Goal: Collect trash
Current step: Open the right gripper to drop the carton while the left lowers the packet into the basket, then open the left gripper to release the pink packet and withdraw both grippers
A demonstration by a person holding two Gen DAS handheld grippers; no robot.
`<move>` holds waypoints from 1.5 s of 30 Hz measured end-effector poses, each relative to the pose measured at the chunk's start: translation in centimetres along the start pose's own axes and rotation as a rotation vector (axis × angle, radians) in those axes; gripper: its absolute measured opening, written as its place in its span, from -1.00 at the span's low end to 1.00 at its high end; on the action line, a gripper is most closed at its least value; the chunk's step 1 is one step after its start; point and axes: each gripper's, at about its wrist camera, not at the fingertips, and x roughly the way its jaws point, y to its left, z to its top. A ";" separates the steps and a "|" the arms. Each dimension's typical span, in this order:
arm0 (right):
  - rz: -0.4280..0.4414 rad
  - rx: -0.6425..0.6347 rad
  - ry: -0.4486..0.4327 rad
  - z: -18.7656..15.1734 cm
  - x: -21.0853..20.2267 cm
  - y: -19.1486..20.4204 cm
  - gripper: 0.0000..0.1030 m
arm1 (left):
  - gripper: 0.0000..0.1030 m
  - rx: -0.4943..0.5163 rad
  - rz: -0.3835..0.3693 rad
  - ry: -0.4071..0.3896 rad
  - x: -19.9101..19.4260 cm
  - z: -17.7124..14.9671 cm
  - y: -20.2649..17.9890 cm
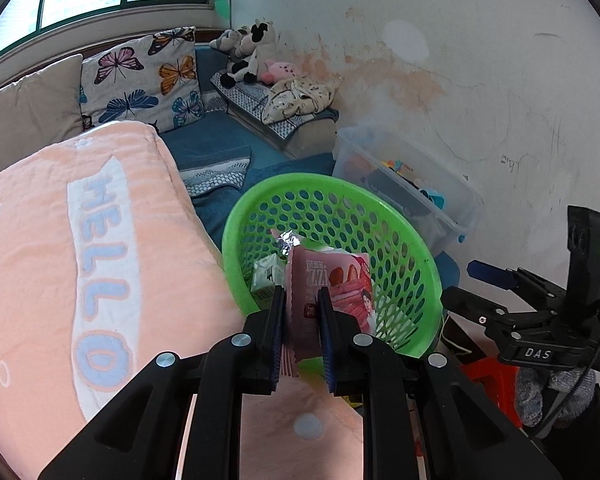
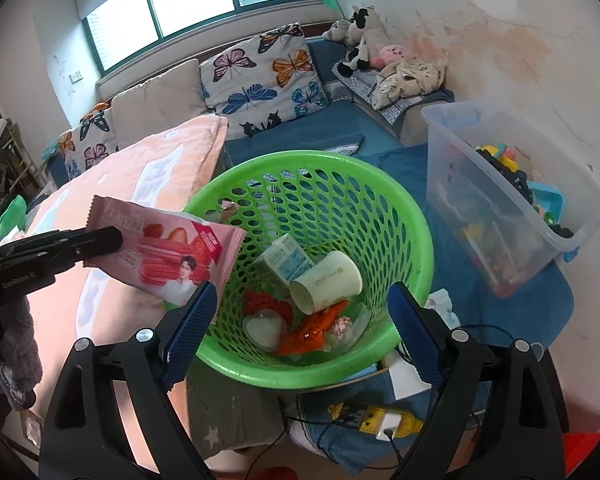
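Pink and glossy, the snack wrapper (image 2: 162, 254) is pinched at its short end between the blue pads of the left gripper (image 1: 302, 320), whose fingers stand narrow and press on it from both sides. Its free end hangs over the left rim of the green basket (image 2: 410, 208). In the right wrist view the wrapper's front shows pale lettering that looks like "Franzzi", drawn strawberries, pink wafer rolls and a small printed portrait; a red corner patch carries writing too small to read.

Wide apart and with nothing between them, the fingers of the right gripper (image 2: 302, 320) frame the near side of the basket.

Inside the basket lie a white paper cup (image 2: 326, 282) on its side, a small white carton with blue print (image 2: 286, 258), a clear lidded tub (image 2: 265, 327), red foam netting (image 2: 262, 300) and an orange wrapper (image 2: 314, 326). The cup's printing is unreadable.

To the left a peach blanket (image 1: 32, 264) bears "HELLO" in light blue letters on a white band. The right gripper's body, seen from the left wrist camera, carries a plate reading "DAS". A clear plastic bin (image 2: 460, 168) of toys stands right of the basket on a blue mat (image 2: 500, 320).
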 end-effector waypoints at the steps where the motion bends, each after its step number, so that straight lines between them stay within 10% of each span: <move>1: -0.001 0.001 0.000 -0.1 0.0 0.0 0.69 | -0.70 0.002 0.003 0.003 0.2 -0.1 -0.1; 29: 0.017 0.037 -0.013 -1.9 -1.6 0.8 0.72 | 0.17 -0.041 0.020 -0.004 -0.4 -1.8 0.7; 45: 0.003 -0.061 -0.067 -3.2 -3.1 6.4 0.91 | 0.75 -0.077 0.177 -0.119 -7.3 -4.8 4.0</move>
